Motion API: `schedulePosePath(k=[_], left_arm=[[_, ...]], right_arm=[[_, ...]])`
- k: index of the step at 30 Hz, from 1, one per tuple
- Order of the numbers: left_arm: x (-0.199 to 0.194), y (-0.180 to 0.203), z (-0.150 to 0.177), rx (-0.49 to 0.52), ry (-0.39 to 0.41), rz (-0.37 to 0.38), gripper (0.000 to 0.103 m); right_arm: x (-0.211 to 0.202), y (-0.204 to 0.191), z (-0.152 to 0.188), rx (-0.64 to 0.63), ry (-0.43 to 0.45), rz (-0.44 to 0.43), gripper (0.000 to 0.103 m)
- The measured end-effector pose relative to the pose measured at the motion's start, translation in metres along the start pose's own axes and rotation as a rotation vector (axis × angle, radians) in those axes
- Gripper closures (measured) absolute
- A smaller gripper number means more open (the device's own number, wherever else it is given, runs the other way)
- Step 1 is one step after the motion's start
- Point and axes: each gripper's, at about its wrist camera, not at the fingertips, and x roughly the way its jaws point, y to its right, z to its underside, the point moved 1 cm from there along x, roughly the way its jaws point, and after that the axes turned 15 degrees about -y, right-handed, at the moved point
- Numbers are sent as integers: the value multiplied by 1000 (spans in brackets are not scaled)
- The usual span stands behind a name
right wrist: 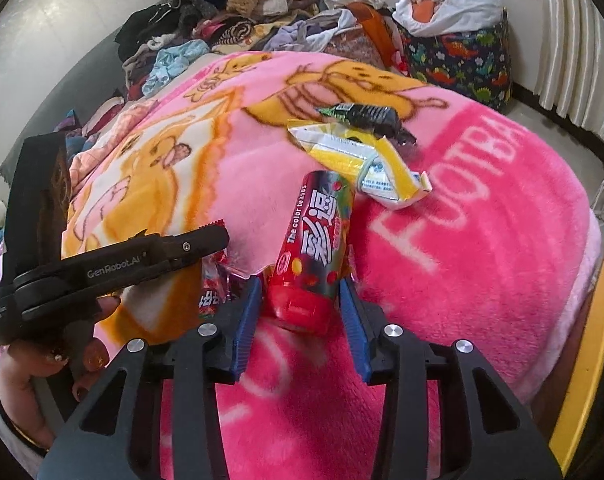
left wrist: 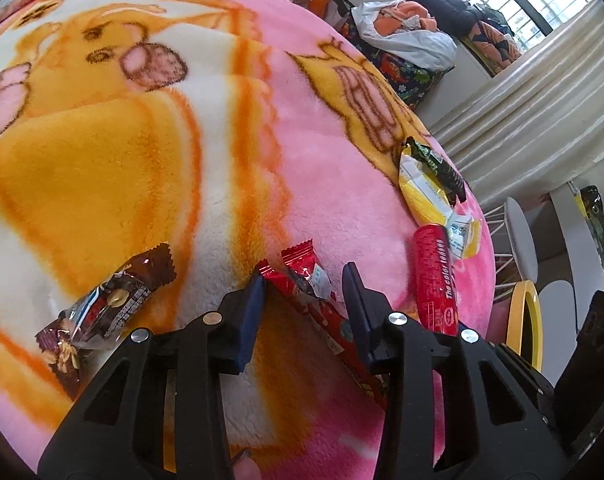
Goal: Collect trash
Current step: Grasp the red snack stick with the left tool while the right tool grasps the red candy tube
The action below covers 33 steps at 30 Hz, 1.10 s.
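Trash lies on a pink and orange cartoon blanket (left wrist: 142,160). My left gripper (left wrist: 303,284) is open, its jaws on either side of a long red wrapper (left wrist: 321,316) that runs between them. A brown peanut bar wrapper (left wrist: 102,312) lies to its left. A red candy tube (left wrist: 435,276), a yellow and white wrapper (left wrist: 425,192) and a dark green wrapper (left wrist: 437,162) lie to the right. My right gripper (right wrist: 300,284) is open around the base of the red tube (right wrist: 313,248). The yellow wrapper (right wrist: 361,160) and dark wrapper (right wrist: 365,114) lie beyond it. The left gripper (right wrist: 142,260) shows at left.
A pile of clothes (right wrist: 230,20) lies at the far end of the bed. A dinosaur-print bag (right wrist: 461,56) with a white plastic bag (right wrist: 461,8) stands by the curtain (left wrist: 521,112). A yellow-rimmed bin (left wrist: 525,320) and a white wire stool (left wrist: 513,236) stand beside the bed.
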Motion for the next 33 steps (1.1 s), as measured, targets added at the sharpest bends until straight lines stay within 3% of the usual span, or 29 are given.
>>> schedulePosePath(k=[6, 11, 18, 33], left_arm=[[1, -1, 0, -1, -3, -8, 71], [-1, 3, 1, -5, -3, -17, 73], [-6, 0, 3, -6, 4, -17, 95], [-52, 32, 12, 78, 123, 3, 97]], right_arm=[[4, 3, -2, 3, -10, -16, 66], [-9, 5, 3, 17, 32, -39, 67], [-32, 13, 17, 55, 85, -63, 68], [-78, 11, 34, 58, 194, -52, 69]])
